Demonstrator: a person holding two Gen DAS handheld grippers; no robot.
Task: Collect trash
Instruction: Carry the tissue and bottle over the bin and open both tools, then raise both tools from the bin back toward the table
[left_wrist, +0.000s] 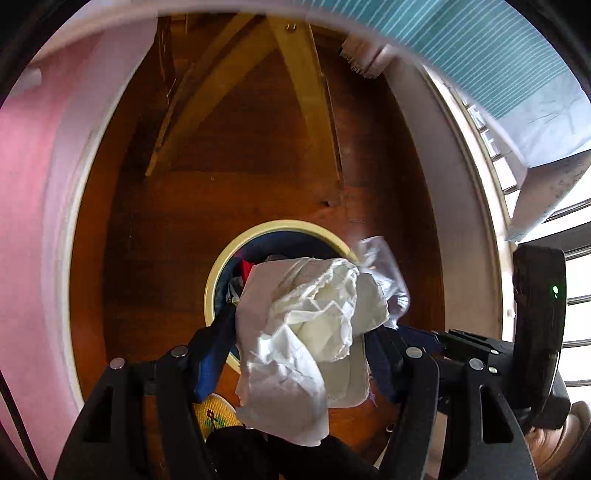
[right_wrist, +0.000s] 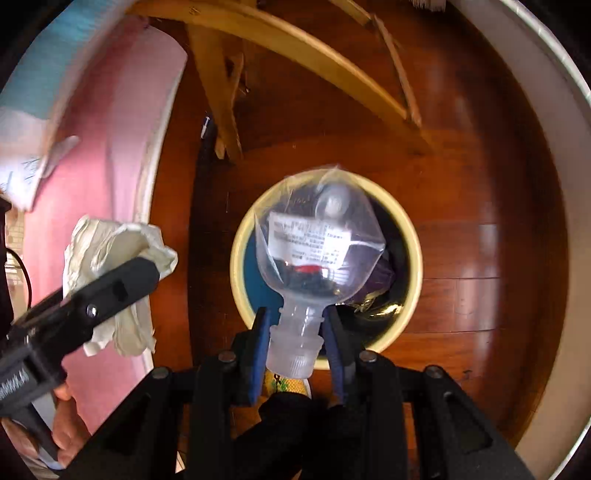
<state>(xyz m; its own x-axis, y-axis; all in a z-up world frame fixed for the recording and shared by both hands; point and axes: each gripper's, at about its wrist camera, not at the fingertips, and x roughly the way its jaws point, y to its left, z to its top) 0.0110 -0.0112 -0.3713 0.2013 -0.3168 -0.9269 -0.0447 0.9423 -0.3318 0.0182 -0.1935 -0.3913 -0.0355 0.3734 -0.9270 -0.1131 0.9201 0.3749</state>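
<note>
Above the bin (right_wrist: 413, 236), my right gripper (right_wrist: 297, 332) pinches a light, squashy bottle (right_wrist: 317, 251) by its stiff neck; at nine o'clock, my left gripper (left_wrist: 299, 332) clamps soft crumpled paper (left_wrist: 295, 332).

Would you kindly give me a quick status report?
Left claw holds crumpled paper. Right claw clamps clear plastic bottle by its neck. Both above open bin; nothing blocking.
</note>
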